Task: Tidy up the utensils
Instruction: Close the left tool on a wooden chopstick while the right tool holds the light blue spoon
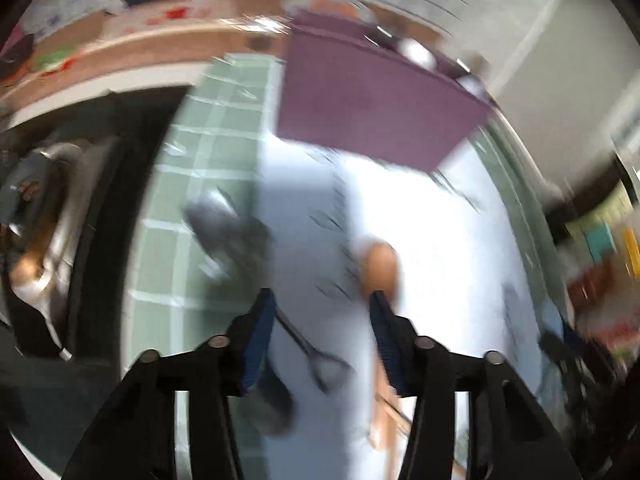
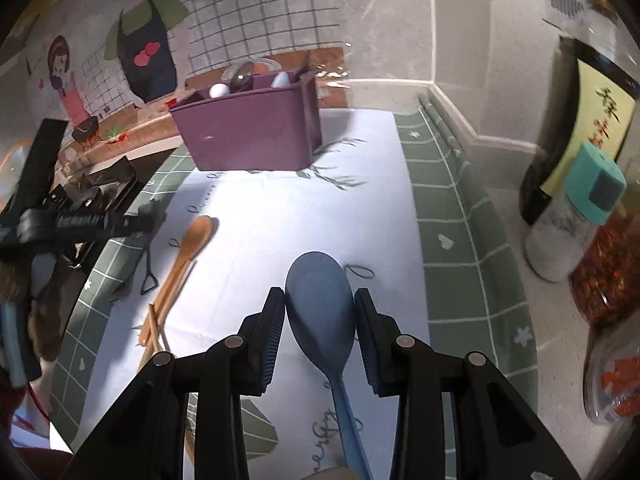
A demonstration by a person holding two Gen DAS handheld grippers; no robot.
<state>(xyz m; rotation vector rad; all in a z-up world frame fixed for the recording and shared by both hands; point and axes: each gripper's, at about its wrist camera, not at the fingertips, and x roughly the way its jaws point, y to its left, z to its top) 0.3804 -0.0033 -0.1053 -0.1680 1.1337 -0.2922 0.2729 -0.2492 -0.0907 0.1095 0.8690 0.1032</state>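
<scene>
The right gripper [image 2: 320,312] straddled, without yet clamping, the blue spoon [image 2: 322,320]; ahead, the purple caddy [image 2: 248,132] held several utensils, while leftward the wooden spoon [image 2: 188,256] awaited sorting.

Green-checked mat [image 2: 452,216] carries purple caddy [image 2: 248,136], spoons [image 2: 320,312].

I see a blue spoon [image 2: 321,312] lying on the white mat, bowl pointing away, handle running back toward me. To its left lies a wooden spoon [image 2: 191,258] beside chopsticks [image 2: 154,334], tilted diagonally. A dark metal utensil [image 2: 147,276] (hard to identify) lies at the mat's left edge. The purple box [image 2: 248,132] behind already holds several utensils upright.
</scene>
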